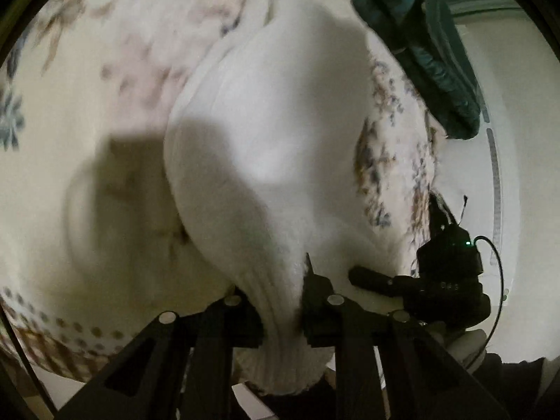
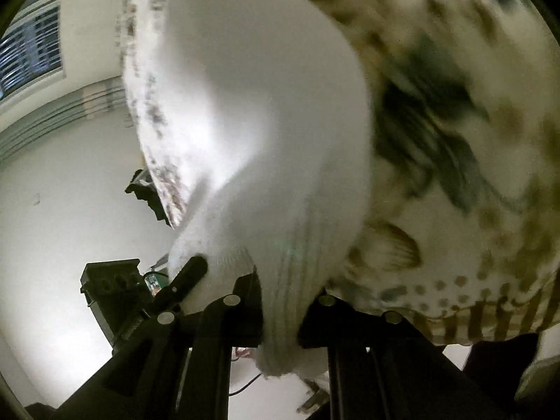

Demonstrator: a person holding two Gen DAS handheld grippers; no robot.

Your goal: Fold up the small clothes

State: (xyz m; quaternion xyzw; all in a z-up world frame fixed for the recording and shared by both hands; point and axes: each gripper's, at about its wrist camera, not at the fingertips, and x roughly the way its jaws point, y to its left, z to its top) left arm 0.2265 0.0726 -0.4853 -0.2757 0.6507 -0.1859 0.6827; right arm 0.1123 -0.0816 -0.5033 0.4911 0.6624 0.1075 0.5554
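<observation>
Biggest thing in both views is the floral bedspread [image 1: 105,70], cream with blurry brown and blue-grey flowers and a dotted and striped border along its edge [image 2: 472,297]. Everything's pretty smeared, so don't ask me for pattern details.

Next up is the white knit garment [image 1: 273,140], ribbed at the hem. It's lifted off the bedspread and hangs bunched between the two tools, a good way in from the bordered edge. There's a dark shadow on the bedspread just left of it in the left wrist view.

A dark green garment [image 1: 420,35] sits crumpled at the far side of the bedspread, up by the white wall.

The left gripper [image 1: 280,311] has its tongs pinching the ribbed hem of the white knit, cloth squeezed right between them. The right gripper [image 2: 280,318] is doing the same thing, tongs clamped on a ribbed fold. Each one shows up in the other's camera, just beside it and touching the same cloth.
</observation>
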